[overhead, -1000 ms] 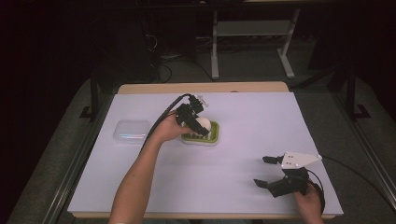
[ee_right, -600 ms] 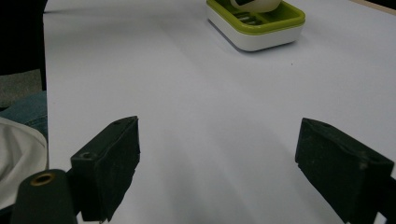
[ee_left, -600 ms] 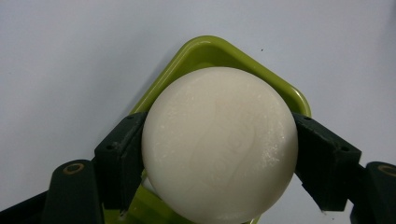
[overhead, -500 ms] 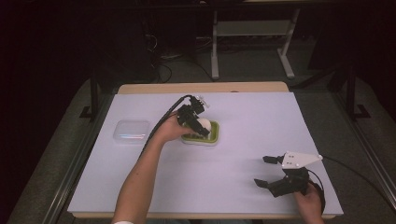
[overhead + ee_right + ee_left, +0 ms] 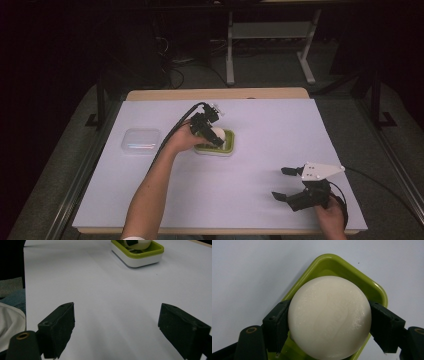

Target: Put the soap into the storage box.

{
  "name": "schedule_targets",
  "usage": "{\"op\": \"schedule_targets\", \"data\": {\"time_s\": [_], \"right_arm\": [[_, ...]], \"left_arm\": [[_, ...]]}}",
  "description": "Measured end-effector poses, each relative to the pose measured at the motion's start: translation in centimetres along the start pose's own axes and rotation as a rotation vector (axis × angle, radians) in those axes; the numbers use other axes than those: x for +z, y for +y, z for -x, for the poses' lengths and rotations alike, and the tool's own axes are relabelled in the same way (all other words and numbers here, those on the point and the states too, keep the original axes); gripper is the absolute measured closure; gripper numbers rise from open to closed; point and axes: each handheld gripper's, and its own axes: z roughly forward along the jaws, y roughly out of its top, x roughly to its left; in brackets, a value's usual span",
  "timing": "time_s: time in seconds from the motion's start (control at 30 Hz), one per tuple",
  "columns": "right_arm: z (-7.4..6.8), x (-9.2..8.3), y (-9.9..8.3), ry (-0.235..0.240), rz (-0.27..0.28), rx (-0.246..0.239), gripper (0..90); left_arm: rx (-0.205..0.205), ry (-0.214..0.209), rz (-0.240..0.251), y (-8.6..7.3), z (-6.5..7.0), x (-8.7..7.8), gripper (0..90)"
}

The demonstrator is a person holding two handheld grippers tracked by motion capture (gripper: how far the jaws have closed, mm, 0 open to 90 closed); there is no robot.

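The round white soap (image 5: 329, 317) sits clamped between the two black jaws of the left gripper (image 5: 329, 322), one pad pressed to each side of it, directly over the green soap dish (image 5: 352, 272). From the left gripper view I cannot tell whether the soap's underside touches the dish floor or hangs just above it. In the high view the soap (image 5: 218, 133) and dish (image 5: 229, 147) lie near the middle of the white surface (image 5: 250, 190), with the left gripper (image 5: 212, 135) tilted down onto them from the left.

The step in hand looks like either setting the soap into the dish or lifting it out; the frames alone do not settle which. Whichever it is, the next move calls for a straight vertical motion so the soap clears the raised rim, and a steady squeeze, since soap is likely slippery.

The right gripper (image 5: 117, 327) rests low at the near right of the surface, jaws wide apart and holding nothing. Its view shows the dish's white base (image 5: 136, 261) under the green tray. The high view alone takes in a clear plastic lid (image 5: 140, 140) lying left of the dish, apart from it
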Motion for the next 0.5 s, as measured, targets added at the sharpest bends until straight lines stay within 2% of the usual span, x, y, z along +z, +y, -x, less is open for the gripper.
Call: {"op": "schedule_targets", "data": {"time_s": [0.5], "right_arm": [[0.0,0.02,0.0,0.002,0.001,-0.001,13.0]], "left_arm": [[0.001,0.006,-0.024,-0.05,0.02,0.52,24.8]]}}
